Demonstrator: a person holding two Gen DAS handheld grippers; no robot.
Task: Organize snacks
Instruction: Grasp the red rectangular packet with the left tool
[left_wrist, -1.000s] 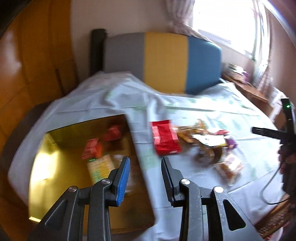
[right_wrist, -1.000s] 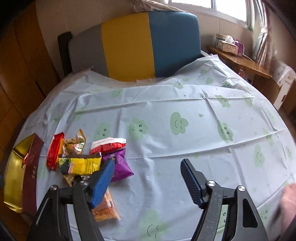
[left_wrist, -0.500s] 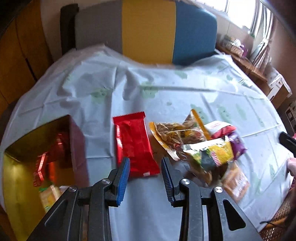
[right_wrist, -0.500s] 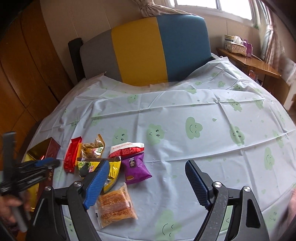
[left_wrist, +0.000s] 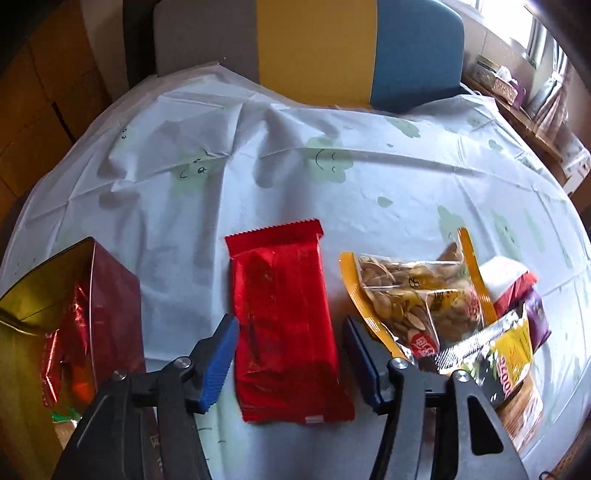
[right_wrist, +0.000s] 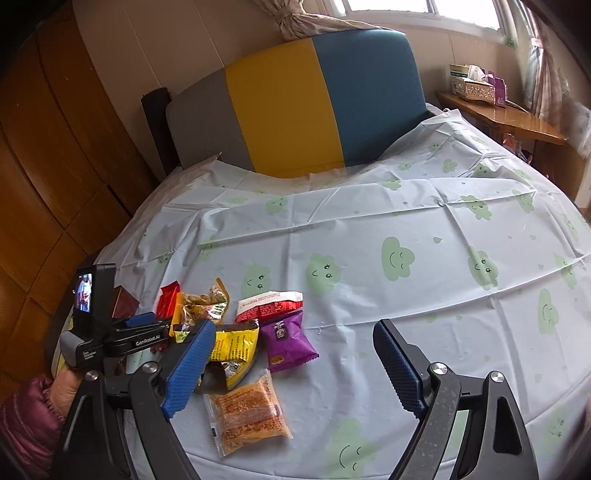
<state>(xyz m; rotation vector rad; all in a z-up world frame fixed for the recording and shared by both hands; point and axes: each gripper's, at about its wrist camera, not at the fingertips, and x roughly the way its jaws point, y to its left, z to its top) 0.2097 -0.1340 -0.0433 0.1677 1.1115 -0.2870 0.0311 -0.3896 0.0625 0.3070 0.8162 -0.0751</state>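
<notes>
The flat red foil snack packet (left_wrist: 288, 321) is lying between the left gripper (left_wrist: 288, 354)'s just-widened, unclosed jaws; gold-lined red box (left_wrist: 110, 295) waiting at nine o'clock; right gripper (right_wrist: 295, 369) gaping, empty.

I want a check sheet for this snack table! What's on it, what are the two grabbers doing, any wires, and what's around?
Surface: cloud-print tablecloth, creased.
Job's things: red packet lies flat; seed bag, yellow packet, purple packet, red-and-white packet and orange cracker pack bunched beside it; gold box at the table edge already holds snacks.
Clutter: nothing seen.
Grippers: left gripper has just been opening, jaws either side of the red packet, not pressing. Right gripper open, nothing between its jaws.
Cables: nothing seen.
Surroundings: grey-yellow-blue chair back, wooden panelling, tissue box on a side shelf.
</notes>
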